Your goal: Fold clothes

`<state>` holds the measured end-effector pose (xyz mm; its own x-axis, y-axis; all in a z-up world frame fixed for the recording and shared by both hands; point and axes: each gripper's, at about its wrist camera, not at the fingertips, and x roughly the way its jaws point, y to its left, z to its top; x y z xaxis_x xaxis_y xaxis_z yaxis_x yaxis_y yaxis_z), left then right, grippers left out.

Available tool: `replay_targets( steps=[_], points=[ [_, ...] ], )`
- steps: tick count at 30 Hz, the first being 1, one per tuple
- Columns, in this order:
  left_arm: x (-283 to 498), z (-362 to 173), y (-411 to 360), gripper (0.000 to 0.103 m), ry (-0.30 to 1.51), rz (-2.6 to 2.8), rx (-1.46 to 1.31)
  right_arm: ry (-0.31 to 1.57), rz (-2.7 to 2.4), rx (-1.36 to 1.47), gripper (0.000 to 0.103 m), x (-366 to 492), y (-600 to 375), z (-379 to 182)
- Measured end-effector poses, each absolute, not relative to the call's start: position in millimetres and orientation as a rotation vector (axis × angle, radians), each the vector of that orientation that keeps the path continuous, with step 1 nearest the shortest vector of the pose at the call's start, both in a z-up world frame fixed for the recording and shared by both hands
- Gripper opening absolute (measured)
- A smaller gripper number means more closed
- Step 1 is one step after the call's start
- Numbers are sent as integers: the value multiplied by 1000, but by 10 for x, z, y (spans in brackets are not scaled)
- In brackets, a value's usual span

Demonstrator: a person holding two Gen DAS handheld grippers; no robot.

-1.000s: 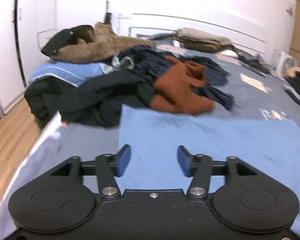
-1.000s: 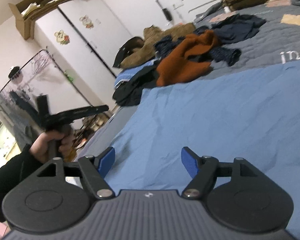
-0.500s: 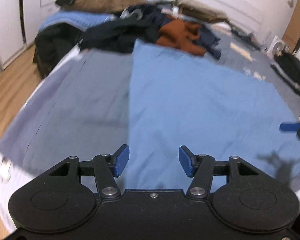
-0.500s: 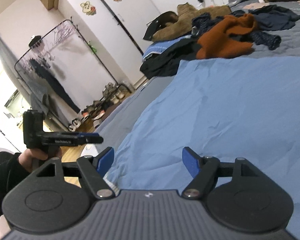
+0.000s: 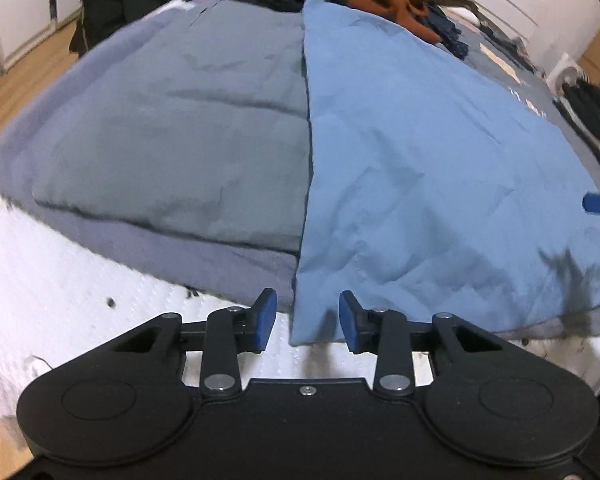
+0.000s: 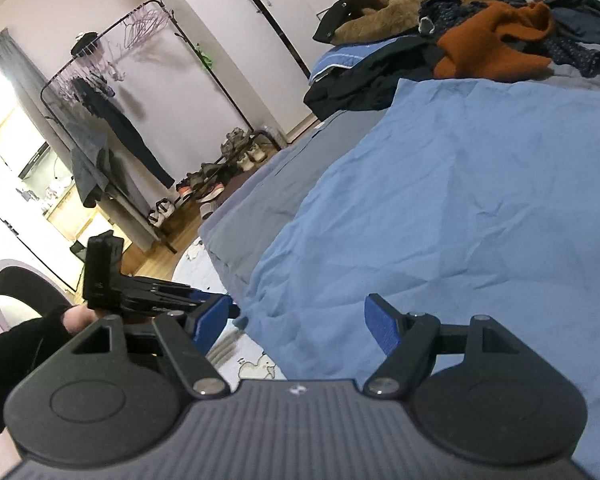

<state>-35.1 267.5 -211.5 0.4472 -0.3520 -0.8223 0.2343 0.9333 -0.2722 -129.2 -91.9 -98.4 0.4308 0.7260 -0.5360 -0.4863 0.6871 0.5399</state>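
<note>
Jaws of the left gripper (image 5: pixel 306 322) have just been closing around the near-edge corner of the blue cloth (image 5: pixel 420 152), not yet pinching; it lies flat, lightly creased, on the bed (image 5: pixel 180 120). Right gripper (image 6: pixel 296 326) stands open over it.

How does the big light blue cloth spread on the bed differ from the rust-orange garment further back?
The light blue cloth lies spread out nearly flat, with only small wrinkles; the rust-orange garment is crumpled in a heap. The blue cloth covers a large part of the grey bed cover, with one corner hanging over the near edge; the orange garment is far smaller and sits among dark clothes. Both lie unfolded on the bed.
</note>
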Motion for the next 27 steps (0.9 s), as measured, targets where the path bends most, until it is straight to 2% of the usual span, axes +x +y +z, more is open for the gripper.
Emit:
replay_targets(
  steps=[6, 7, 8, 14, 18, 24, 27],
  points=[
    [-340, -2270, 2650, 33, 1082, -371, -122, 834, 766, 314, 75, -1309, -911, -1003],
    [-341, -2259, 2632, 17, 1080, -390, -120, 834, 765, 317, 75, -1307, -918, -1000],
    [-344, -2237, 2612, 8, 1072, -402, -111, 834, 764, 321, 75, -1304, -929, -994],
    [-385, -1766, 2528, 7, 938, -466, -110, 803, 751, 337, 75, -1312, -1038, -906],
    [-458, -1340, 2187, 7, 840, -575, -96, 788, 730, 381, 75, -1275, -1224, -860],
    [-579, -1011, 1191, 7, 741, -812, -77, 761, 598, 490, 75, -1237, -1830, -856],
    [-661, -1057, 590, 7, 731, -929, -54, 735, 514, 534, 75, -1266, -2215, -844]
  ],
)
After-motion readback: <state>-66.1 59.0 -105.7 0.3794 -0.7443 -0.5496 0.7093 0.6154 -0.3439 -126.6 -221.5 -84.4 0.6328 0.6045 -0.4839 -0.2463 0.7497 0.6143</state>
